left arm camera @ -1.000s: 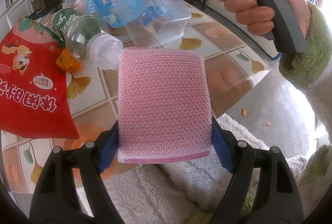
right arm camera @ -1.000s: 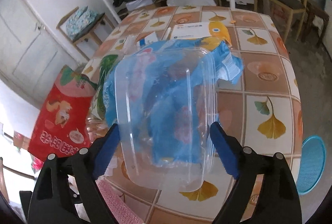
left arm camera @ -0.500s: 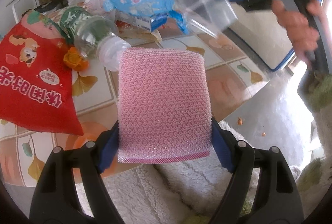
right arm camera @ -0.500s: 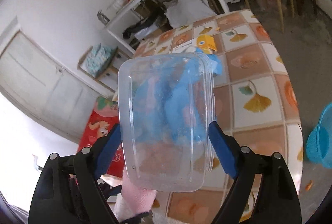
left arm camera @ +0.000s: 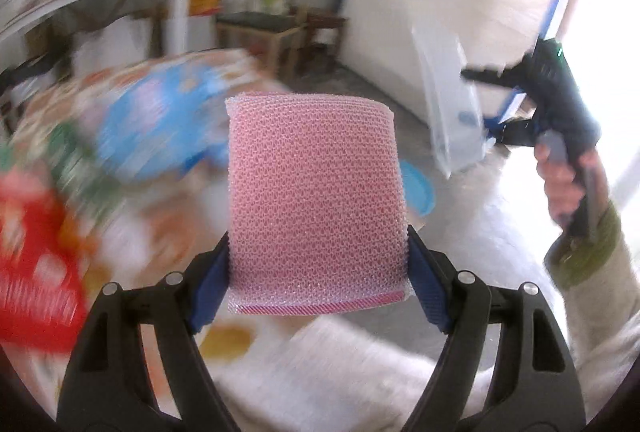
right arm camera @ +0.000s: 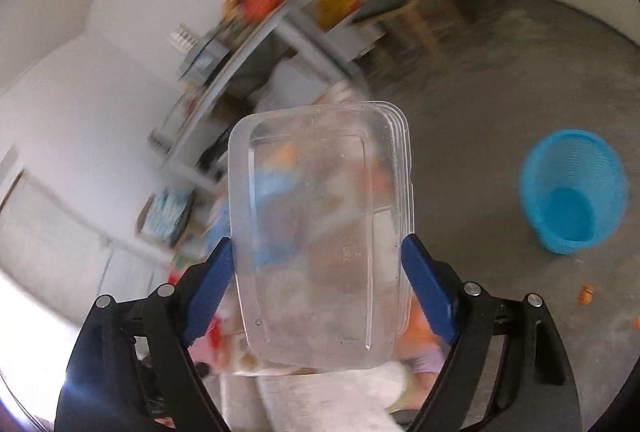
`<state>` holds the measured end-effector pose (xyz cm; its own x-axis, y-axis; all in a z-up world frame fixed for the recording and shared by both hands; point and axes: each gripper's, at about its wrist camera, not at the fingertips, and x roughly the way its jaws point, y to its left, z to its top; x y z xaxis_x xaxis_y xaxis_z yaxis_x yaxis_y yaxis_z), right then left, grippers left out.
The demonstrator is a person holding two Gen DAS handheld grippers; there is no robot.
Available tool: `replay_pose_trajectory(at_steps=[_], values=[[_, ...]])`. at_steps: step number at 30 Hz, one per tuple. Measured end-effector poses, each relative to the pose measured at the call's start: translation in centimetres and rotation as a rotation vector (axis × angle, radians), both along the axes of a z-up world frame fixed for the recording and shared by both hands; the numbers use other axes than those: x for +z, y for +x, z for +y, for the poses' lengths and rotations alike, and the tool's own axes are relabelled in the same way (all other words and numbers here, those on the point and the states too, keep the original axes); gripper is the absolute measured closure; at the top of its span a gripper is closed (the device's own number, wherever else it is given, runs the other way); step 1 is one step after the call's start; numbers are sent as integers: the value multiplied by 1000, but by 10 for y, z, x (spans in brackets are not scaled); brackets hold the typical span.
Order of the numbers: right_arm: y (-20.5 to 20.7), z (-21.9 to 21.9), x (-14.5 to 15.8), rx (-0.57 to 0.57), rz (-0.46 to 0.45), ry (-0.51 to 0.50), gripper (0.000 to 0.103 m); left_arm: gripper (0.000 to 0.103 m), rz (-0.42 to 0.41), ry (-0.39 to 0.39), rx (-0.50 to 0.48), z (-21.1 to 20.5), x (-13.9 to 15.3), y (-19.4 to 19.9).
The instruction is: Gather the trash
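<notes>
Your left gripper [left arm camera: 318, 264] is clenched on a pink sponge [left arm camera: 316, 204], its blue pads pressed against the sponge's two side edges, the sponge standing up flat in front of the camera. Your right gripper [right arm camera: 318, 280] grips a clear plastic container [right arm camera: 320, 236] the same way, pads on its long sides, with its open rim turned away from you. From the left wrist view you can see that container [left arm camera: 454, 108] hanging in the air off the table, held out over the floor by your right hand [left arm camera: 568, 184].

The blue basket [right arm camera: 574, 192] stands on the floor to the right of the container in the right wrist view, well apart from it, its mouth open and apparently nothing in it. A sliver of the same basket [left arm camera: 418, 188] peeks out behind the sponge.

To do this step well, carry the container right over the basket's mouth before you let go; it is light and wide, so a release from the side could clip the rim and bounce out. Keep the squeeze even so the thin walls do not buckle and slip. Bring the sponge along after it.

The table [left arm camera: 168, 200] at the left is badly blurred; a blue wrapper [left arm camera: 160, 124] and a red bag [left arm camera: 36, 260] seem to lie on it for the next trips.
</notes>
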<state>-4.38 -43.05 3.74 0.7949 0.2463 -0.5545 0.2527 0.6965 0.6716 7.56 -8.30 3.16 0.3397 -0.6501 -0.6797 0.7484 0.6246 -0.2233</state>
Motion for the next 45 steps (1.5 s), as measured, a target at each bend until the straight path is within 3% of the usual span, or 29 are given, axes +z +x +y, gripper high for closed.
replay_pose_trajectory(at_steps=[4, 6, 10, 16, 20, 24, 28, 32, 37, 45], values=[[-33, -52, -27, -160, 75, 29, 21, 27, 56, -5, -151, -83, 9, 24], [-42, -77, -48, -223, 112, 81, 21, 27, 130, -7, -228, -135, 4, 41], [-47, -121, -93, -315, 187, 190, 21, 27, 214, 77, -286, -228, -24, 59], [-24, -183, -145, -412, 283, 232, 21, 27, 301, 225, -295, -342, -87, 98], [-5, -231, -172, -453, 302, 212, 18, 23, 360, 234, -271, -394, -116, 117], [4, -272, -208, -497, 310, 255, 14, 19, 360, 219, -224, -432, -133, 130], [-10, -287, -229, -560, 306, 309, 14, 19, 431, 201, -210, -449, -148, 125], [-33, -285, -228, -577, 272, 283, 15, 19, 455, 150, -243, -441, -139, 110], [-66, -261, -219, -566, 263, 247, 15, 19, 409, 89, -297, -413, -99, 95], [-110, -194, -173, -467, 166, 189, 14, 19, 224, 25, -328, -303, -18, 56]])
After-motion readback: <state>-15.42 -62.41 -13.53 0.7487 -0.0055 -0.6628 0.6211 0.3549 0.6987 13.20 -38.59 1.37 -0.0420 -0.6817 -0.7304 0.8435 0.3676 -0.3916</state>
